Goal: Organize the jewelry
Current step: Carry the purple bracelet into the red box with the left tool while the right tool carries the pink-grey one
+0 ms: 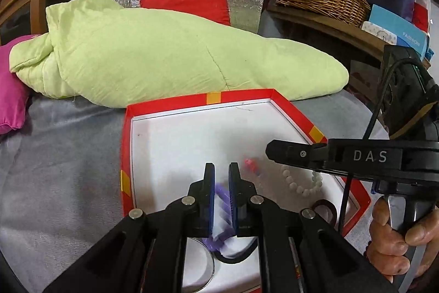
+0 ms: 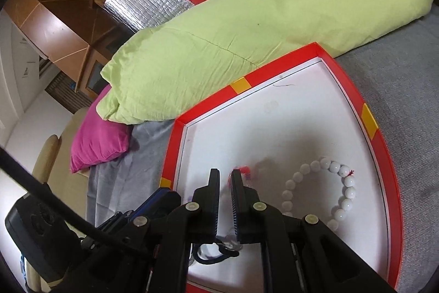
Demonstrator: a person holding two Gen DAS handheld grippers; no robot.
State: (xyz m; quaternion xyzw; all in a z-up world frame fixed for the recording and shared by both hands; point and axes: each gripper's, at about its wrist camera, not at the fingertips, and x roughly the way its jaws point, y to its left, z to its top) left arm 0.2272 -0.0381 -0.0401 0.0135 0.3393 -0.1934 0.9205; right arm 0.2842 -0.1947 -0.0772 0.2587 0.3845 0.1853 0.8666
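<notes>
While the left wrist view looks down into a red tray (image 1: 285, 103) with a white floor, sitting low and centre in the frame on a grey sheet (image 1: 68, 155), the left gripper (image 1: 221, 169) fills the bottom edge. Its jaws stand nearly closed, with a purple piece (image 1: 221, 199) blurred between the pads; it seems pinched, though the blur leaves the contact unsure. A white bead bracelet (image 1: 299, 186) lies on the tray floor at lower right, partly under the right gripper (image 1: 270, 151), which reaches in from the right edge with a hand (image 1: 395, 235) on its handle. A small red and blue piece (image 1: 251, 165) lies just left of the bracelet. A green quilt (image 1: 164, 54) crosses the middle of the frame behind the tray.

Seen from the right wrist view, the right gripper (image 2: 225, 172) has its jaws close together but apart, and I cannot tell whether anything sits between them. The bracelet (image 2: 329, 183) curls on the tray floor at lower right, near the tray (image 2: 384, 150) wall. A red piece (image 2: 244, 170) shows just beyond the fingertips. The quilt (image 2: 247, 32) lies across the upper half.
</notes>
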